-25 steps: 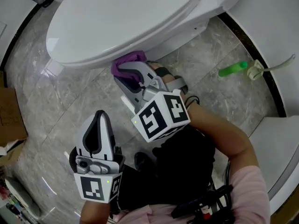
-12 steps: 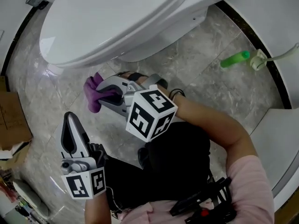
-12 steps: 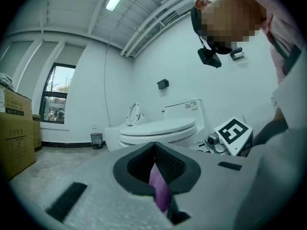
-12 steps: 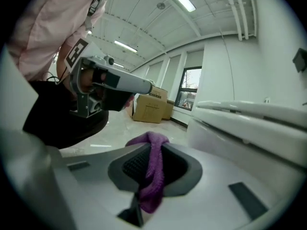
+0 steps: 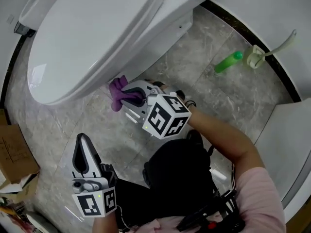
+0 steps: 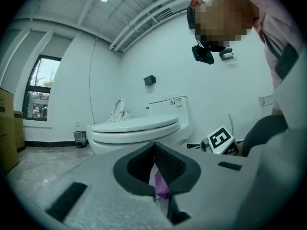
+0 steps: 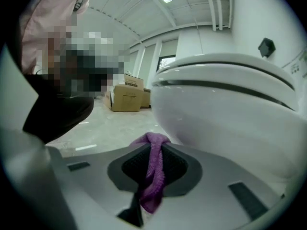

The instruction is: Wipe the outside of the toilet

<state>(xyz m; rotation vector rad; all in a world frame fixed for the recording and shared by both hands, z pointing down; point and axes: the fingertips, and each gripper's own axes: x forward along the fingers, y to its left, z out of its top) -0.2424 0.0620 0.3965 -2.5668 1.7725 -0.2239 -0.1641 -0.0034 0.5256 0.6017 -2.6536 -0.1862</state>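
Clamping purple cloth (image 5: 116,94) in right gripper (image 5: 128,95) fingers, at toilet (image 5: 97,38) bowl's lower side | contact hidden under overhang | left gripper (image 5: 82,143) fingers pressed together, empty, well apart
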